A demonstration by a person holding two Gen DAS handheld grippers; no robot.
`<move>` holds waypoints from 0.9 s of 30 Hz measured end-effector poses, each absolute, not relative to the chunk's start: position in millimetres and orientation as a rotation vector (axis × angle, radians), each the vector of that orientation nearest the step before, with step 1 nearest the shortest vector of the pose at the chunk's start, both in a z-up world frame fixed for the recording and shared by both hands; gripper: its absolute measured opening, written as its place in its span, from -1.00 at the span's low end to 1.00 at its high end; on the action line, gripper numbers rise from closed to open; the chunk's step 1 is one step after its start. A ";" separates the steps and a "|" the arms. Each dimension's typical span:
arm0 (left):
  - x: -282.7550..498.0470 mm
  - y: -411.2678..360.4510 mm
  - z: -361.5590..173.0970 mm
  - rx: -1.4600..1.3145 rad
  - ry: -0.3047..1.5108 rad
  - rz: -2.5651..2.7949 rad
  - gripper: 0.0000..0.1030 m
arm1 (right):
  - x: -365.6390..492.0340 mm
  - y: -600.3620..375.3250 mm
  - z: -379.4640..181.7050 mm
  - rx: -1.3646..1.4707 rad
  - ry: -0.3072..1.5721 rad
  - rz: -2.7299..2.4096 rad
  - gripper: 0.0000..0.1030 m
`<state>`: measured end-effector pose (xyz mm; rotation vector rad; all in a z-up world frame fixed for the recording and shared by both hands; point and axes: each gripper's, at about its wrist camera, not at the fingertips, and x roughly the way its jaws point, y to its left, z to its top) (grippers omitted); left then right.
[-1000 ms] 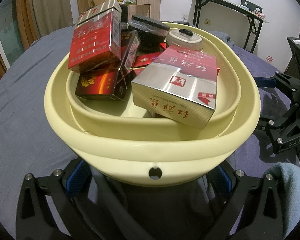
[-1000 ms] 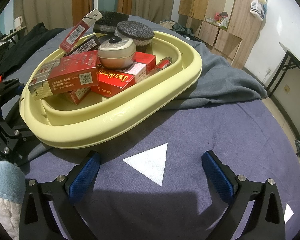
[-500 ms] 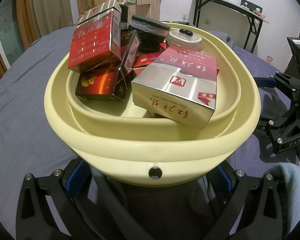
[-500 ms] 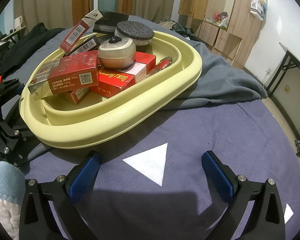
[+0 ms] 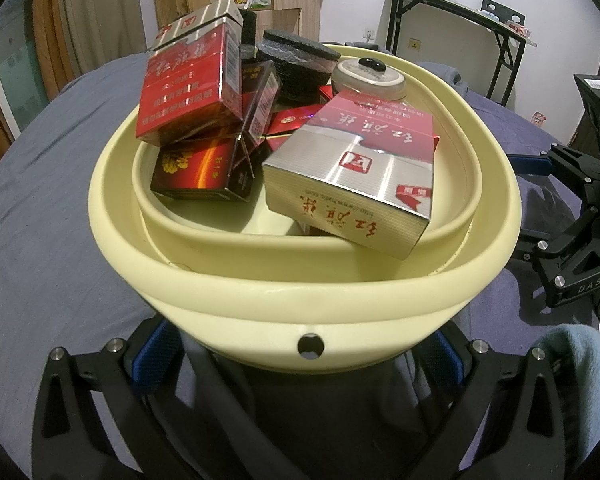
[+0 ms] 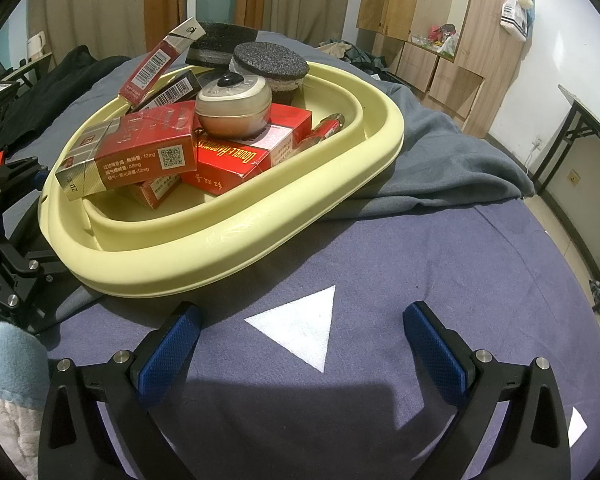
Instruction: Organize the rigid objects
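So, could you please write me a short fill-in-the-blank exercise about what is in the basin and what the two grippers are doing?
1. The boxes are piled in a pale ____ basin.
2. The round jar rests on a ____ box.
3. The right gripper is open above a white ____ on the cloth.
4. The left gripper has its fingers under the basin's ____.

Missing words: yellow; red; triangle; rim

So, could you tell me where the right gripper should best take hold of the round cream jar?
Probably from above, across the round cream jar's bulging side wall. It sits upright atop the red Double Happiness box, sides exposed, and the right gripper is open.
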<state>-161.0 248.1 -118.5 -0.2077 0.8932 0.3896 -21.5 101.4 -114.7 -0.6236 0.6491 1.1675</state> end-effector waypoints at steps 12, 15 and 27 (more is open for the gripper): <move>-161.9 248.0 -118.5 -0.208 0.893 0.390 1.00 | -21.2 101.4 -114.5 -0.624 0.650 1.168 0.99; -161.0 248.1 -118.6 -0.208 0.893 0.390 1.00 | -21.1 101.4 -114.5 -0.623 0.649 1.168 0.99; -161.8 248.0 -118.5 -0.208 0.893 0.390 1.00 | -20.2 102.1 -114.3 -0.623 0.649 1.168 0.99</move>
